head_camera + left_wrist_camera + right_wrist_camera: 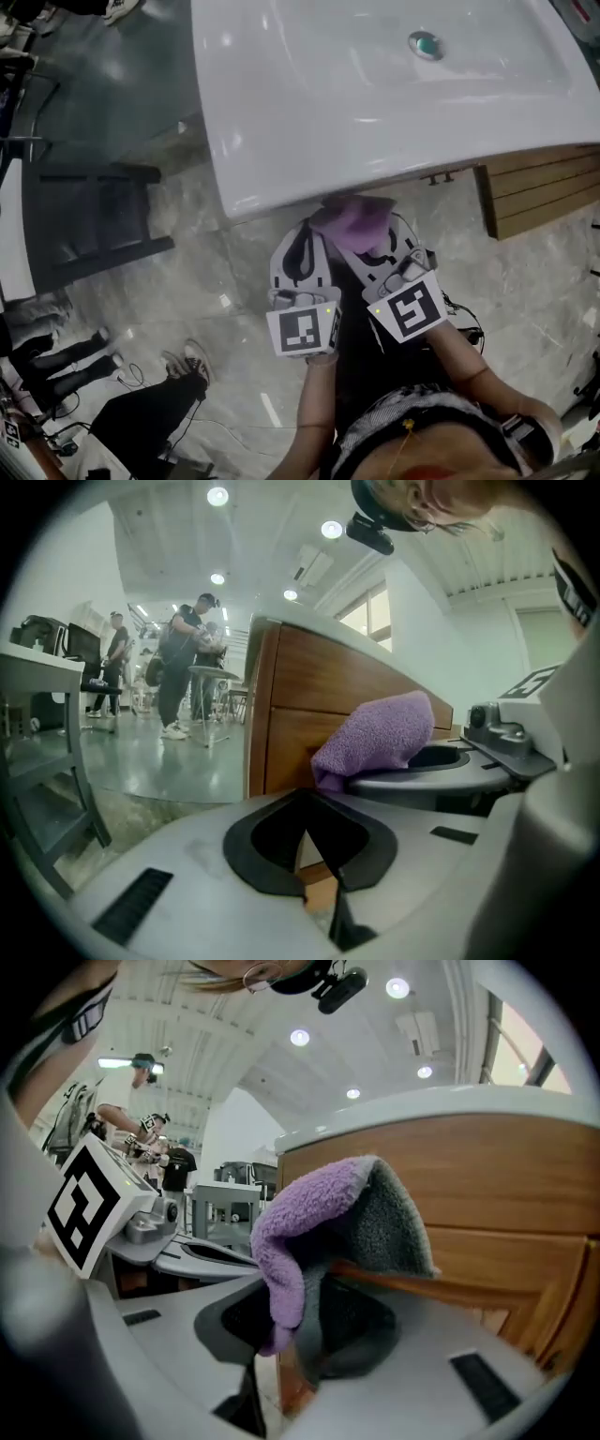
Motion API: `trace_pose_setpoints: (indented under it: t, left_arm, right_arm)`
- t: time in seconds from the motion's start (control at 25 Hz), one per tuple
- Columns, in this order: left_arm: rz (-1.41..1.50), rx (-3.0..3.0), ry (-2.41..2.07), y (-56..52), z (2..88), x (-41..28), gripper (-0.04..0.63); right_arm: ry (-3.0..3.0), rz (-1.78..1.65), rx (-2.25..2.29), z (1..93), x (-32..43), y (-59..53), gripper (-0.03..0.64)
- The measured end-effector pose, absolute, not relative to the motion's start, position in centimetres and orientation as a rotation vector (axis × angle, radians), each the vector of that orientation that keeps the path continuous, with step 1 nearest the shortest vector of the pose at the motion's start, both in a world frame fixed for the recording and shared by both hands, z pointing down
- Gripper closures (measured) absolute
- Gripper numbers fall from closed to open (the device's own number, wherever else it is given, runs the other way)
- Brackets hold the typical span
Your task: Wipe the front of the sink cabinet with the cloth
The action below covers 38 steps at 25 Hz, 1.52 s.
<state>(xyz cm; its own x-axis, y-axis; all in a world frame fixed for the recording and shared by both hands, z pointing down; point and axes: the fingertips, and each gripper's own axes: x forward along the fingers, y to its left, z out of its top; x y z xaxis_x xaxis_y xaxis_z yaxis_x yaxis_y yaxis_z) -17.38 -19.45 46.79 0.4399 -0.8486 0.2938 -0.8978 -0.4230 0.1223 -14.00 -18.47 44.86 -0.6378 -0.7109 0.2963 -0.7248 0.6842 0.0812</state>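
Purple cloth [309, 1222], clamped in the right gripper [281, 1349], is at the sink cabinet [506, 1194] front; the left gripper [314, 855] is closed and empty beside it. Best press flat, sweep evenly.

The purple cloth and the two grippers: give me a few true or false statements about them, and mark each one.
1. The right gripper holds the purple cloth. True.
2. The left gripper grips the cloth too. False: its jaws are together on nothing.
3. The cloth lies in the white basin. False: it is held up by the cabinet front, below the basin's rim.
4. The cabinet front is wood. True.
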Motion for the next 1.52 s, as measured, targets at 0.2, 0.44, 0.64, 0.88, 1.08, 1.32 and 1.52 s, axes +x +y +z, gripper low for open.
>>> trace_pose_setpoints:
  t: [0.2, 0.44, 0.64, 0.88, 1.08, 1.32, 1.52]
  left_arm:
    - [0.153, 2.487, -1.638, -19.1, 49.2, -16.8, 0.598]
    - [0.057, 2.509, -1.782, -17.5, 48.9, -16.8, 0.598]
    - [0.050, 2.527, -1.865, -17.2, 45.9, -17.3, 0.598]
    - [0.152, 2.535, -1.853, -16.9, 45.3, -18.0, 0.598]
    - [0.148, 2.511, -1.949, -18.1, 45.2, -20.7, 0.598]
    - [0.018, 2.494, -1.808, -17.2, 47.4, -20.2, 0.598]
    - [-0.029, 2.484, -1.812, -17.1, 46.6, -20.4, 0.598]
  right_arm:
    - [-2.700, -0.008, 1.179, 48.4, -13.1, -18.0, 0.454]
    - [-2.706, -0.144, 1.217, 49.2, -11.3, -16.2, 0.456]
    - [-2.739, -0.147, 1.245, 47.0, -11.2, -16.4, 0.454]
    - [-2.692, -0.186, 1.267, 46.2, -12.2, -16.1, 0.454]
    - [-2.650, -0.267, 1.317, 45.4, -13.3, -18.1, 0.454]
    - [-2.688, -0.323, 1.327, 44.0, -14.8, -18.5, 0.454]
    - [-2.706, -0.433, 1.285, 42.1, -16.4, -18.6, 0.454]
